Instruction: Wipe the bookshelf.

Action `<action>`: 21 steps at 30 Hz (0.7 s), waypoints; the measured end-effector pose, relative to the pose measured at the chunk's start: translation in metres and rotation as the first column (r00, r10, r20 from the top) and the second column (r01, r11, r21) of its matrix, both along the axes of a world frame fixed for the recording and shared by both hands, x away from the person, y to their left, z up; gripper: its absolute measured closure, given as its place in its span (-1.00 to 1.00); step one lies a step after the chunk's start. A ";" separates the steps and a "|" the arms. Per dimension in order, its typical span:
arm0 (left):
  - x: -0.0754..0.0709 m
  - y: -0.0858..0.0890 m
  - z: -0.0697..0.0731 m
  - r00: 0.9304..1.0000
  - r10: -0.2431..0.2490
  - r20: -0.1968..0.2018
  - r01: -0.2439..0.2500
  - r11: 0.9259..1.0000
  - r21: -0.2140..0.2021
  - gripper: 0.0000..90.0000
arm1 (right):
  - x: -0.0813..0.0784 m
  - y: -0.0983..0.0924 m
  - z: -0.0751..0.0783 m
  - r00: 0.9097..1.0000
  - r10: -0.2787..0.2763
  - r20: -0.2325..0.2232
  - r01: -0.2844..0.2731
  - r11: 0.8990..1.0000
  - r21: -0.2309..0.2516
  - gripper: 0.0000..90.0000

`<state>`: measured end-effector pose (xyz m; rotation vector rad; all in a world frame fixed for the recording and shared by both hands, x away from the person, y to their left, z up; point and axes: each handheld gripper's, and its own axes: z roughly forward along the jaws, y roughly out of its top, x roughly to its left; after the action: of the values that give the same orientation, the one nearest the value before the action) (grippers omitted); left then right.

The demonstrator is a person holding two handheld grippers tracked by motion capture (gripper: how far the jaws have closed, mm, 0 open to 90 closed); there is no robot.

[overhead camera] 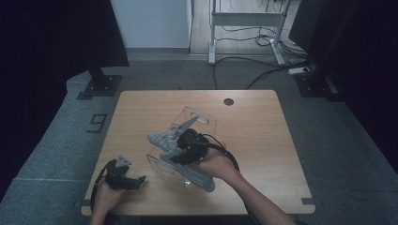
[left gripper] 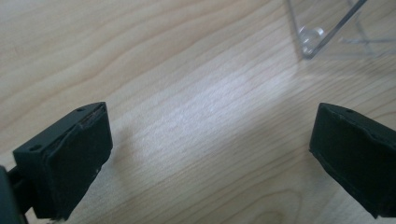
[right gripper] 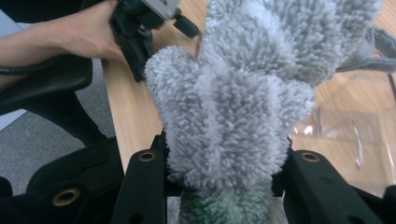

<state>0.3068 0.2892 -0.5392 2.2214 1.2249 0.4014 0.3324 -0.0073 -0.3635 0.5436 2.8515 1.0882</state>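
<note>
The right gripper [overhead camera: 180, 146] is clamped on a fluffy grey cloth [right gripper: 233, 93], a shaggy microfibre thing, and holds it up over a clear plastic container [overhead camera: 199, 121] lying near the middle of the table [overhead camera: 253, 136], a little toward the front edge. The rest of the cloth drapes down across the container toward the person. The left gripper [overhead camera: 136, 180] rests by the front left corner, jaws spread wide with nothing between them, the container's corner just ahead of it. To my eye the cloth is mid-transfer at the container; the next move calls for steadying that light, slippery box with the free gripper
</note>
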 end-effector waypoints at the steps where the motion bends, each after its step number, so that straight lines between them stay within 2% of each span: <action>1: 0.000 0.000 -0.001 1.000 -0.002 -0.007 0.002 1.000 0.001 -1.00 | 0.001 0.007 0.001 1.000 0.006 0.001 -0.006 1.000 -0.002 0.37; 2: 0.001 0.000 -0.003 1.000 -0.006 -0.005 0.007 1.000 0.011 -1.00 | 0.002 0.011 0.002 1.000 0.009 0.001 -0.009 1.000 -0.004 0.37; 8: 0.001 0.002 -0.006 1.000 0.020 0.022 -0.020 1.000 -0.008 -1.00 | 0.009 0.042 0.001 1.000 0.025 -0.007 -0.025 0.999 -0.019 0.37; 12: 0.001 0.003 -0.009 0.998 0.012 0.058 -0.010 0.999 -0.030 -1.00 | 0.014 0.059 -0.006 0.999 0.033 -0.012 -0.033 0.999 -0.040 0.36; 16: 0.000 0.004 -0.010 0.998 0.011 0.062 -0.009 0.999 -0.034 -1.00 | 0.018 0.073 -0.013 0.999 0.034 -0.025 -0.035 0.998 -0.055 0.36; 21: 0.000 0.004 -0.009 0.998 0.012 0.062 -0.010 0.999 -0.032 -1.00 | 0.020 0.086 -0.023 1.000 0.026 -0.002 -0.026 0.992 -0.125 0.38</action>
<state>0.3071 0.2928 -0.5487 2.1603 1.2036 0.4491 0.3526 0.0784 -0.3865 0.4997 2.9092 0.9041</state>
